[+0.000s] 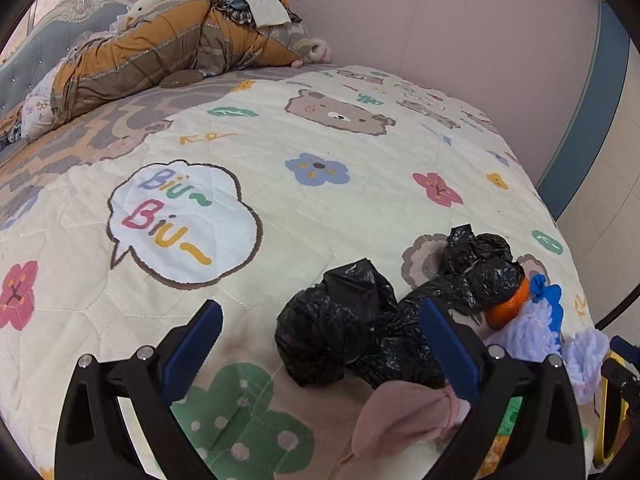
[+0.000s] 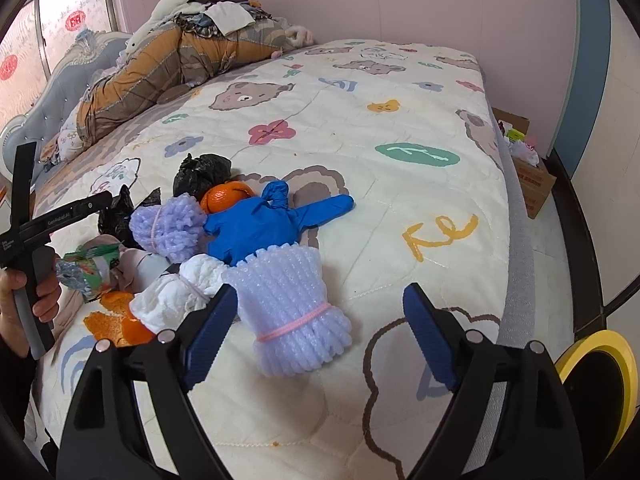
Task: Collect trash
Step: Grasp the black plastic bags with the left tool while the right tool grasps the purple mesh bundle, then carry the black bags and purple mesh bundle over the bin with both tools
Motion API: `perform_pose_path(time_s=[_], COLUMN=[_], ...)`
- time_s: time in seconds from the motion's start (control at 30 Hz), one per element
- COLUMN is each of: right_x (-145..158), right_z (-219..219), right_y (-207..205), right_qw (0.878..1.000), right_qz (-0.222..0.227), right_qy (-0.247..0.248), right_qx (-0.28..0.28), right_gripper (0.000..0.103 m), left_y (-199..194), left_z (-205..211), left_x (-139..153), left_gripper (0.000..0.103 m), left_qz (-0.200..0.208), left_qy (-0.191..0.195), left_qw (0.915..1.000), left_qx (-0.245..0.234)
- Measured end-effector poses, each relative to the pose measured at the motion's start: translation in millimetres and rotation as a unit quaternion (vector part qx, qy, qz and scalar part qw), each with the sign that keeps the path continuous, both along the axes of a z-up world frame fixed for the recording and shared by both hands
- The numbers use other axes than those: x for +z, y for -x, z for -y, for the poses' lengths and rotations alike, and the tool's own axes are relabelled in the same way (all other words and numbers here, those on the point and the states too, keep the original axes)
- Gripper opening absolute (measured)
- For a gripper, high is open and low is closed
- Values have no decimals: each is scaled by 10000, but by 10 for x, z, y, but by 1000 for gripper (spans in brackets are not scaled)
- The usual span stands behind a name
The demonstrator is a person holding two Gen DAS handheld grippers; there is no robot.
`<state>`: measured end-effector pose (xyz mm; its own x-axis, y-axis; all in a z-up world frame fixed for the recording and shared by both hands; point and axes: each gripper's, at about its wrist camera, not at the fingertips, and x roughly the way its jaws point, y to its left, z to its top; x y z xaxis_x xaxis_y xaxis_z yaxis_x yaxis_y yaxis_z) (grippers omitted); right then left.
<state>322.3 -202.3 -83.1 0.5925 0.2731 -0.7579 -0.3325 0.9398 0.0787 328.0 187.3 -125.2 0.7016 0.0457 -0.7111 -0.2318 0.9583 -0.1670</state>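
Right gripper [image 2: 316, 336] stands with its jaws spread wide and nothing between them, angled down over the near edge of the bed; this spread suits a bulky, soft first target. Left gripper [image 1: 320, 340] is likewise released and empty, its blue pads framing the pile from the other side.

Nearest the right gripper lies a lavender foam net [image 2: 296, 312] bound with a pink band, just beyond the left fingertip. Touching it to the left is a white foam wad [image 2: 176, 292], then orange peel [image 2: 116, 324] and a crumpled green wrapper [image 2: 88, 268]. Behind the net rests a blue glove [image 2: 256, 224], one finger stretched right, with an orange [image 2: 224, 198] and a second lavender foam net [image 2: 168, 224] against it. Black plastic bags [image 1: 332, 332] sit furthest left in the cluster; a pink cloth piece [image 1: 400, 420] lies at the left gripper's near edge.

All trash is grouped on the quilt [image 2: 360, 128] near the bed corner, probably for short reaches to the yellow-rimmed bin [image 2: 596, 364] at lower right, which is cut off by the frame. A person's hand [image 2: 36, 292] grips the left tool's handle. Far off, folded bedding [image 2: 168, 56] is stacked by the headboard. A cardboard box [image 2: 528, 176] beyond the bed is partly hidden; its contents cannot be made out.
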Motion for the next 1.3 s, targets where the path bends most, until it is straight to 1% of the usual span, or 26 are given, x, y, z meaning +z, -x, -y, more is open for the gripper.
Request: perform_pose_path(time_s=[0.17,0.27,0.33,0.37,0.4,0.43,0.47,0.5,0.53,0.63,0.73,0.83,0.97,1.1,1.3], right_x=[-113,-139,-141,-143,-154,-168,-192,-218,-229,-229,-210,-206,-155,12,253], right_z=[15,18,-11,-33,-53,-66,-83,-99,-112,-131,-134,-132,-75,45,193], right_y=[-62,-76,-53,-38,-29,-23,-21,-16,-8,28,59,94,121,198,327], right_qw=[9999,9998,9998,9998,9997,9995,9993,9990,9989,9991,9990,9991,9991,9990,9965], right_qz=[-152,-181,-160,-155,-179,-218,-279,-350,-365,-288,-258,-208,-173,82,173], right_qy=[-47,-95,-88,-78,-76,-73,-77,-87,-80,-28,-27,-1,-131,-347,-799], right_qx=[6,29,84,128,175,203,242,280,283,314,357,376,351,258,199], right_gripper=[81,78,71,70,66,62,60,54,54,49,44,40,38,38,38], left_y=[-71,-89,-102,-109,-116,-124,-136,-137,-138,-128,-128,-123,-96,-9,179], left_z=[91,154,221,261,286,300,315,321,337,368,350,345,314,222,110], left_x=[-73,-114,-135,-143,-147,-151,-156,-158,-156,-150,-141,-124,-65,97,377], left_gripper=[94,85,78,76,70,62,59,52,44,32,23,17,16,16,16], left_qz=[-68,-136,-187,-210,-228,-247,-283,-290,-287,-273,-263,-233,-147,41,263], left_qy=[-166,-155,-222,-296,-337,-355,-362,-365,-396,-470,-396,-387,-360,-243,-261], left_qw=[9998,9995,9990,9985,9981,9979,9976,9975,9972,9966,9972,9975,9985,9994,9992], left_qx=[-85,-223,-352,-410,-454,-491,-522,-538,-560,-624,-570,-541,-396,-252,-128])
